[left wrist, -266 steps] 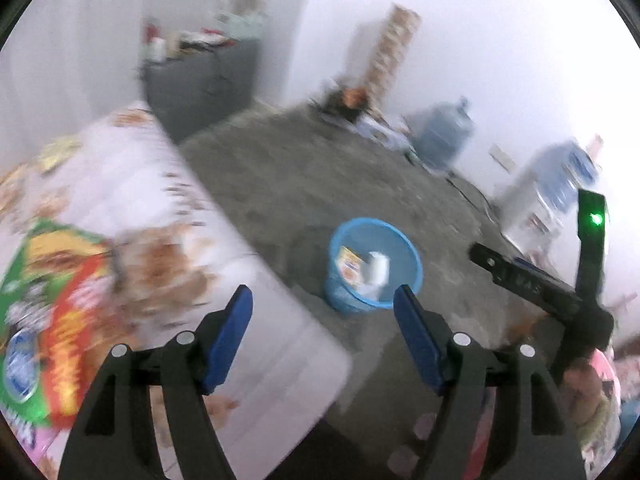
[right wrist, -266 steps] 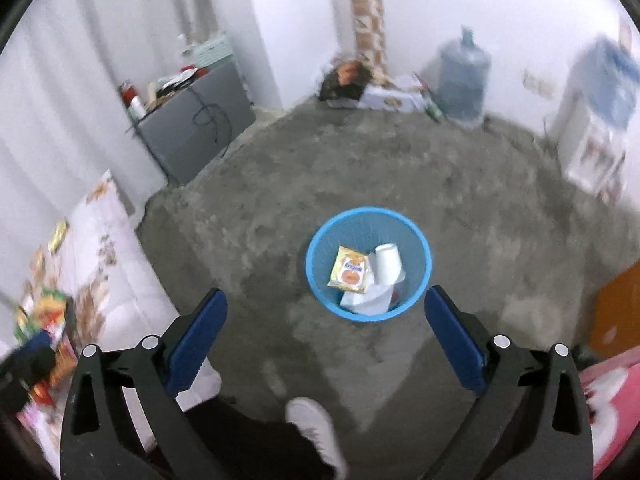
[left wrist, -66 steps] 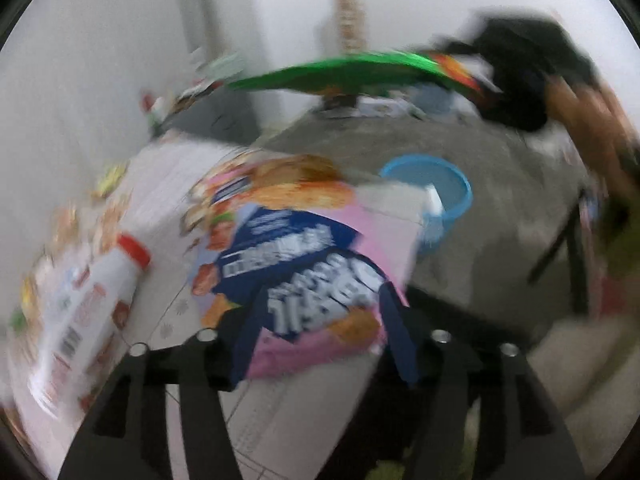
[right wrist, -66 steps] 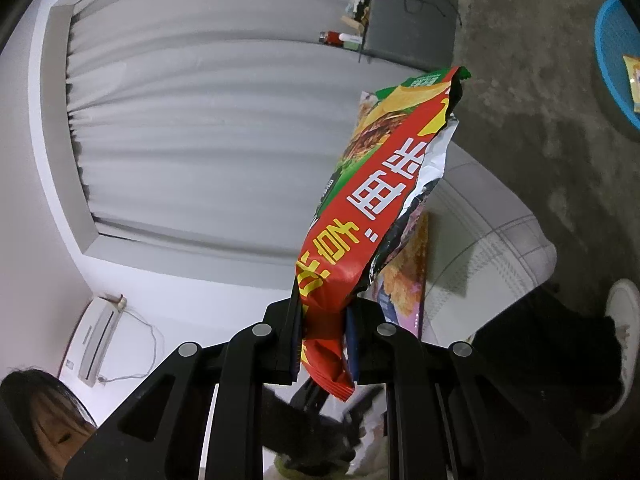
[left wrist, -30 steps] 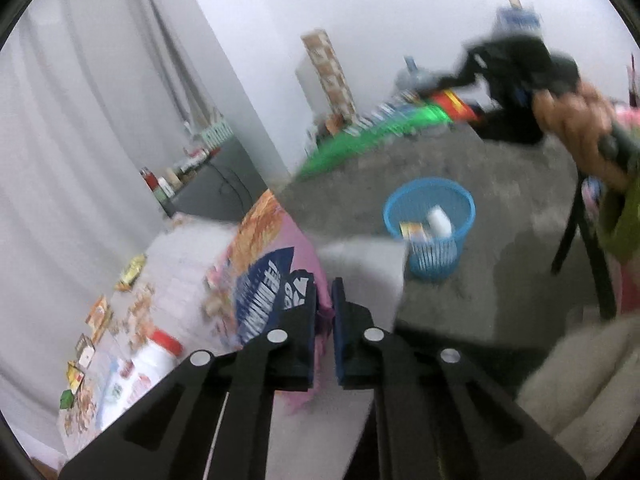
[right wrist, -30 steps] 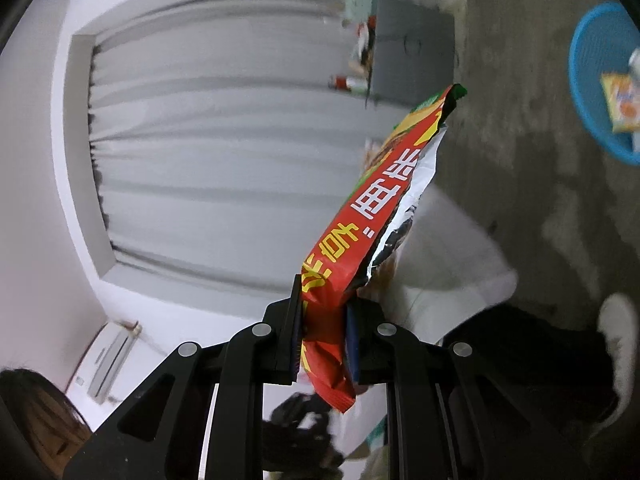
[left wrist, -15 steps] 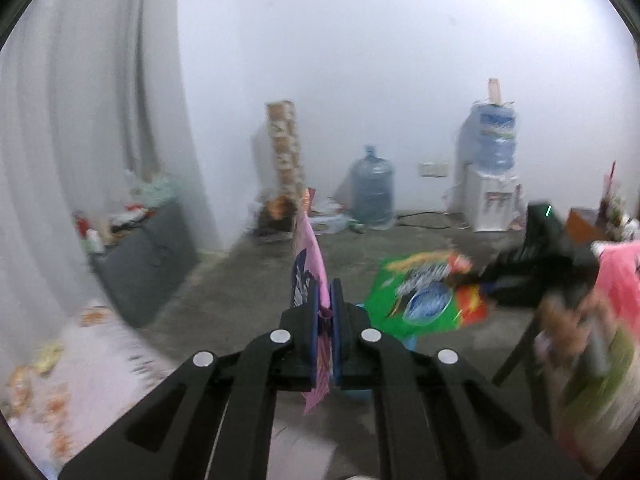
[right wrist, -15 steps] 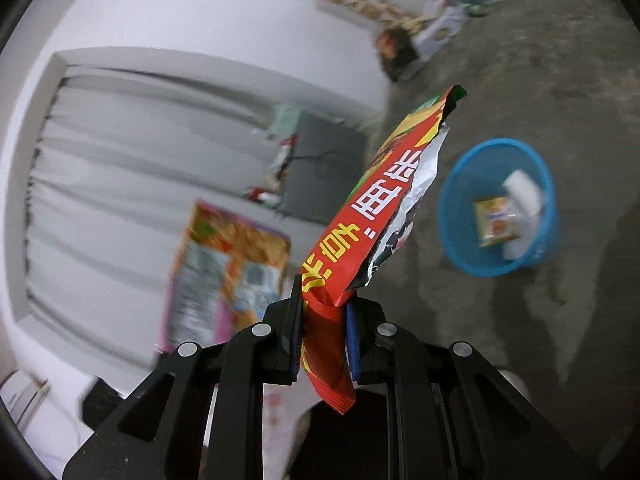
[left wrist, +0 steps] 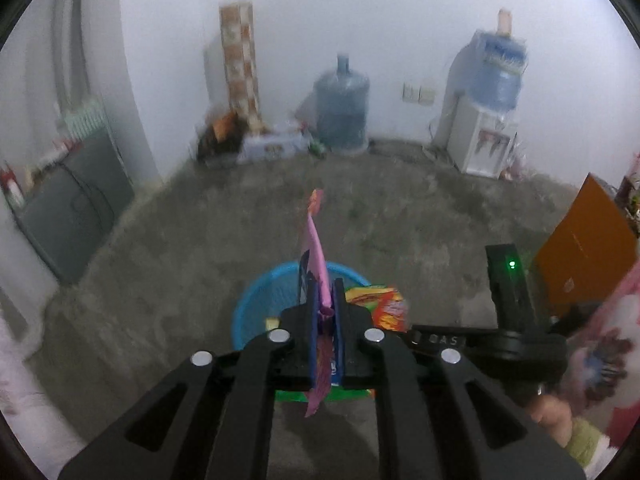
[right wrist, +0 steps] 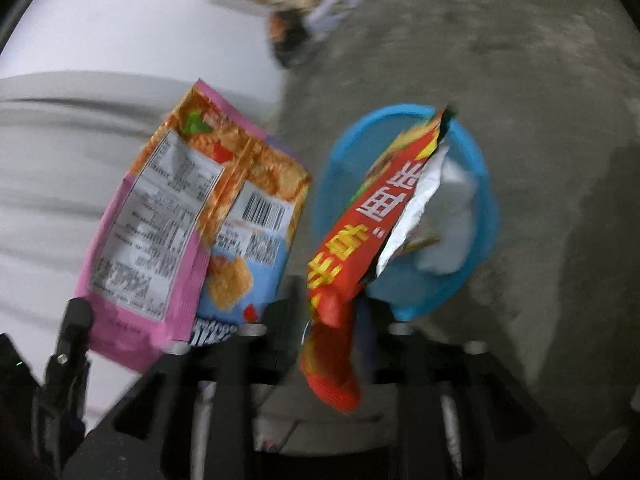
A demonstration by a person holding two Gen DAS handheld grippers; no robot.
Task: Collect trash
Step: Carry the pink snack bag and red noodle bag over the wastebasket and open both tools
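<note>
Jaws on our right gripper (right wrist: 332,316) are opening, the red snack bag (right wrist: 372,216) slipping loose between them over the blue basket (right wrist: 486,204). Our left gripper (left wrist: 325,320) starts opening around the pink wrapper (left wrist: 316,248). Drop-off step; next, release both cleanly inside the rim.

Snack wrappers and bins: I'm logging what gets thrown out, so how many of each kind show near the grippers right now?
Snack wrappers: 2, pink wrapper and red wrapper
Blue bins: 1, blue bin
Water jugs: 2, floor jug and dispenser jug
Total: 5
</note>
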